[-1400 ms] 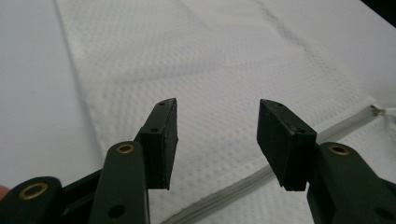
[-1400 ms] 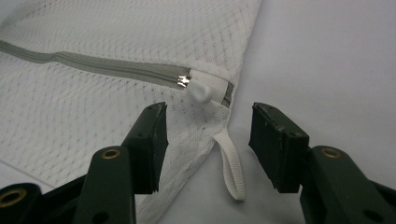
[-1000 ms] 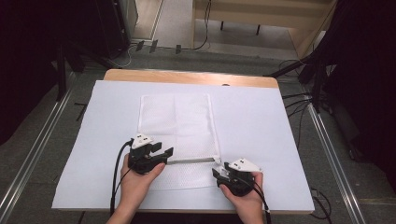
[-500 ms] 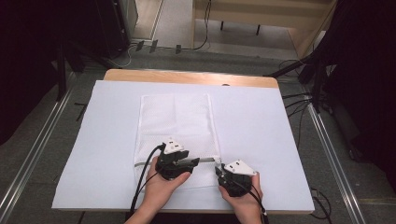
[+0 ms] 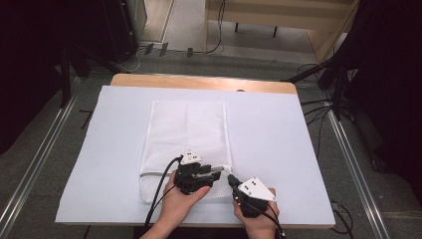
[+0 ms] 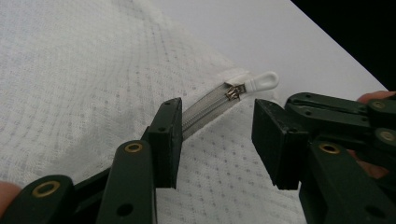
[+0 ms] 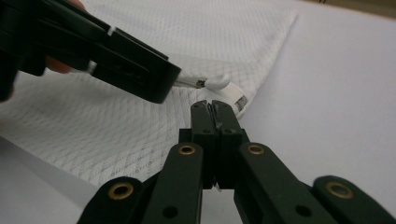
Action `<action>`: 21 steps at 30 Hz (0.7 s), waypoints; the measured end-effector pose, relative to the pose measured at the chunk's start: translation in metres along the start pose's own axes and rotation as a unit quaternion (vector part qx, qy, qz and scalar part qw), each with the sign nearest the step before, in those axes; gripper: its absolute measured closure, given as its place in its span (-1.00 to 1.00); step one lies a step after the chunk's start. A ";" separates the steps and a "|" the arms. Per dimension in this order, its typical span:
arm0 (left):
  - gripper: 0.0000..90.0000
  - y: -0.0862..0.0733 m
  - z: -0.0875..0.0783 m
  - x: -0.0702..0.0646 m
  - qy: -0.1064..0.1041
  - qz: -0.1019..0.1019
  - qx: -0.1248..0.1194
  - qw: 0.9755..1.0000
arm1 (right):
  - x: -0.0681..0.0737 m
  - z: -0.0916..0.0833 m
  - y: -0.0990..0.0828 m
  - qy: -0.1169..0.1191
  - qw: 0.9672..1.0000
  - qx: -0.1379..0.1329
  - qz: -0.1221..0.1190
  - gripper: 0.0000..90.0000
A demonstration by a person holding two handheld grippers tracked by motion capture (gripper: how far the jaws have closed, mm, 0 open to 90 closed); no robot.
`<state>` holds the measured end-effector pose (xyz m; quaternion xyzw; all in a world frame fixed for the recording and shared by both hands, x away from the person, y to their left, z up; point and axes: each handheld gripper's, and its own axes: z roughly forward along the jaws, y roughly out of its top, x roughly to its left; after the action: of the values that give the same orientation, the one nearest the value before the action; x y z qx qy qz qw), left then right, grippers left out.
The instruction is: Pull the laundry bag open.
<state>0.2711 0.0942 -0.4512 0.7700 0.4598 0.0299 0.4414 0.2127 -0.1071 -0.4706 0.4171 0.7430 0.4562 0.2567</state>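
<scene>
On the white table cover (image 5: 298,149) the mesh laundry bag (image 5: 186,129) lay unmoved, while the left gripper (image 5: 219,172) had slid right along its zipper (image 6: 208,105), jaws narrowing yet apart astride it, and the right gripper (image 5: 231,180) had clamped shut on the bag's corner near the white pull (image 7: 217,82).

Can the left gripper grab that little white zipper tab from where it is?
Probably yes. The left gripper has its jaws apart over the mesh bag, and the white zipper tab lies just past them with nothing between. The right gripper, shut on the bag's corner, stays beside it, not across.
</scene>
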 end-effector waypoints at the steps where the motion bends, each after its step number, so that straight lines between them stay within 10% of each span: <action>1: 0.20 0.000 0.001 0.001 -0.001 -0.004 0.003 1.000 | 0.001 -0.001 0.001 0.002 1.000 -0.006 -0.003 1.00; 21: -0.09 0.009 -0.003 0.004 -0.018 -0.051 -0.015 0.998 | 0.017 0.000 -0.001 0.037 0.999 -0.016 -0.033 1.00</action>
<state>0.2778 0.0976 -0.4442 0.7394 0.4898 0.0003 0.4618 0.2037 -0.0930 -0.4716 0.3711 0.7580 0.4745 0.2503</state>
